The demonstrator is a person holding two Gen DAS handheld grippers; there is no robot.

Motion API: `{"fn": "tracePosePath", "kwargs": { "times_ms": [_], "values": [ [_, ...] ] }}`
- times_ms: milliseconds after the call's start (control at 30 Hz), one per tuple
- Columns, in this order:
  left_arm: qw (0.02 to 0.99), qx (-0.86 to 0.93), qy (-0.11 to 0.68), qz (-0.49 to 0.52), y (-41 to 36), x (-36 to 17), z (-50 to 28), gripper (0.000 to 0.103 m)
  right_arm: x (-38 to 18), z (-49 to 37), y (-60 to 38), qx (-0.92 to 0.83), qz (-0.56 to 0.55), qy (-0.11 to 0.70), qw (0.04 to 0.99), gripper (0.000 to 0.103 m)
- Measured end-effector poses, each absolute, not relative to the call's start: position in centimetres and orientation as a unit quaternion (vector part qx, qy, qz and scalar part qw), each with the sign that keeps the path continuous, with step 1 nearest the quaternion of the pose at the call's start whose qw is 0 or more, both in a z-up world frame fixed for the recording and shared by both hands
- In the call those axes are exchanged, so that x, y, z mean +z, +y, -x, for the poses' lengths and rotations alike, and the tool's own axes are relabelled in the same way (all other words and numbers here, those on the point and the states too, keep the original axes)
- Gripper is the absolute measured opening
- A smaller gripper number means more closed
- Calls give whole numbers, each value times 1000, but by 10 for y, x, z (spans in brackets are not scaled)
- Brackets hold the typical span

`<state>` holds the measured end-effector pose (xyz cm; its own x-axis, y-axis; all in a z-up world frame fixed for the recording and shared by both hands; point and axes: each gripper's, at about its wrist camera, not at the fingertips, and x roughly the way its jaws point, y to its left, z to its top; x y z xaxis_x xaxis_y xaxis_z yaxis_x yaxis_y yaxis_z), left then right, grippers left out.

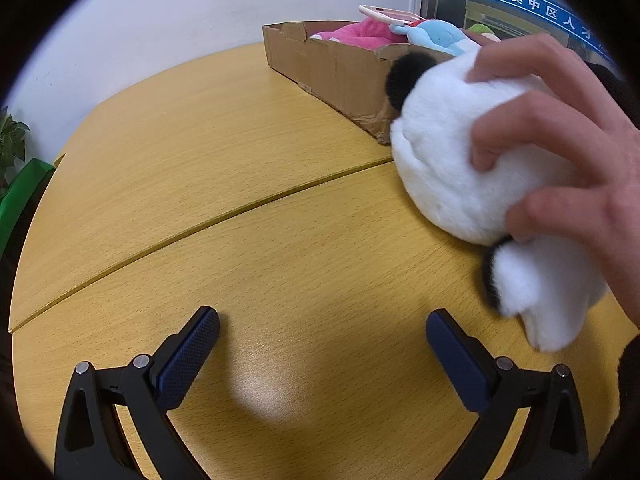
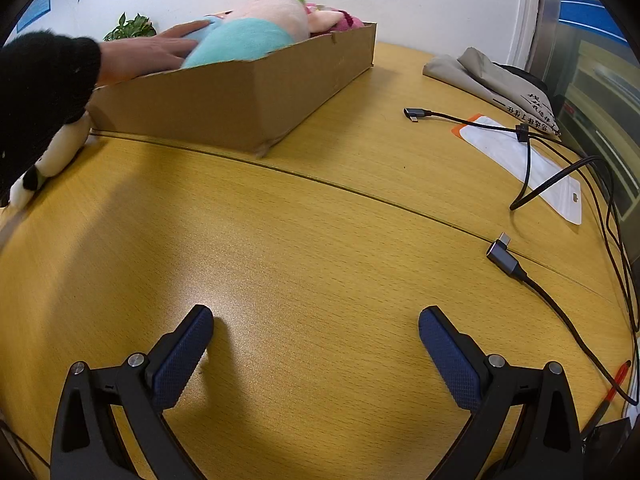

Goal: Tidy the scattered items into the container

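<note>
Left wrist view: left gripper (image 1: 322, 330) is hovering spread wide, empty, while a bare hand (image 1: 568, 148) is gripping the panda plush (image 1: 452, 168) beside the cardboard box (image 1: 340, 68). Right gripper (image 2: 316, 330) is likewise gaping, empty; only its view is showing cables (image 2: 532, 280) near the table's (image 2: 320, 240) right edge.

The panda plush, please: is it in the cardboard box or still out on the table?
Out: the panda plush lies on the table beside the cardboard box, under a bare hand.

White-and-black plush panda (image 1: 460, 160); brown cardboard box (image 2: 240, 96); pink (image 1: 360, 34) and light-blue toys (image 1: 440, 36); yellow wood-grain surface (image 1: 240, 200); blue textured tool pads (image 1: 188, 360).
</note>
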<state>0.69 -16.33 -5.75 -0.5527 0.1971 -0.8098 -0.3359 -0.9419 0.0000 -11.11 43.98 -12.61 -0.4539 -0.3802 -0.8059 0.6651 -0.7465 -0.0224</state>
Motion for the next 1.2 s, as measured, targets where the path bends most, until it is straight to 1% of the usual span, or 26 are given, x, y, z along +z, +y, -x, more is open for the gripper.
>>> {"fn": "tracePosePath", "kwargs": {
  "times_ms": [1200],
  "values": [
    [147, 879, 76, 448, -165, -58, -10, 103, -126, 111, 440, -835, -419, 170, 312, 103]
  ]
}}
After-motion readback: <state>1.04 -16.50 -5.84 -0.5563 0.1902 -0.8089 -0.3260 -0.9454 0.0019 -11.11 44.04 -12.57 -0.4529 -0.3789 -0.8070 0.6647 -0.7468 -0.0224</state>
